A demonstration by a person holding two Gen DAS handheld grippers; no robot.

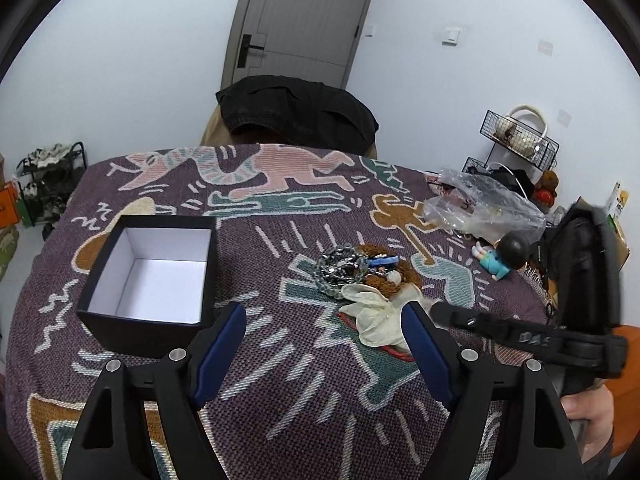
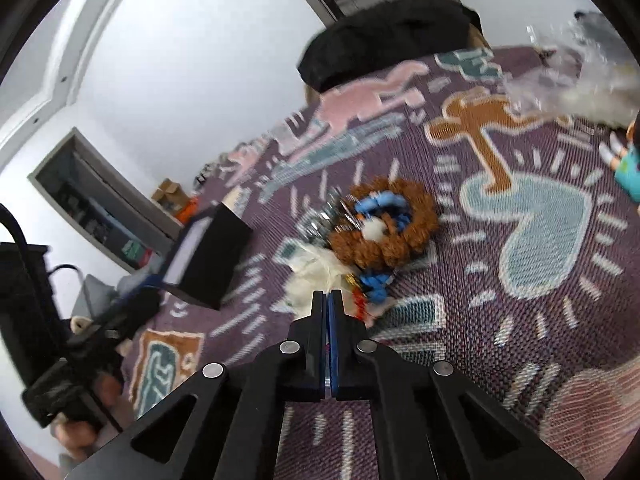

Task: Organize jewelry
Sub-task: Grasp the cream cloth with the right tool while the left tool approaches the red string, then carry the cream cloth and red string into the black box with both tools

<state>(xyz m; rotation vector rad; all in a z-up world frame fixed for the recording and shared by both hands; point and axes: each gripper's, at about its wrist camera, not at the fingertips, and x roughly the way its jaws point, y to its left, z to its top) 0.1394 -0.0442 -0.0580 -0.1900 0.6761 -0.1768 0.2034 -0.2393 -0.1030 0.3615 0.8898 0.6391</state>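
An open black box (image 1: 154, 276) with a white inside stands empty on the patterned cloth at the left; it shows in the right wrist view (image 2: 212, 258) too. A jewelry heap lies mid-table: a grey bead chain (image 1: 340, 270), a brown fuzzy scrunchie (image 2: 386, 226), blue bead bracelets (image 2: 380, 204) and a cream fabric piece (image 1: 376, 316). My left gripper (image 1: 326, 322) is open and empty, just short of the heap. My right gripper (image 2: 328, 296) is shut with nothing visible between its jaws, right above the cream piece (image 2: 316, 272).
A small doll (image 1: 502, 254) in a teal outfit and a crumpled clear plastic bag (image 1: 480, 204) lie at the right. A black garment (image 1: 296, 110) hangs on a chair beyond the table's far edge. A wire rack (image 1: 518, 144) stands at the far right.
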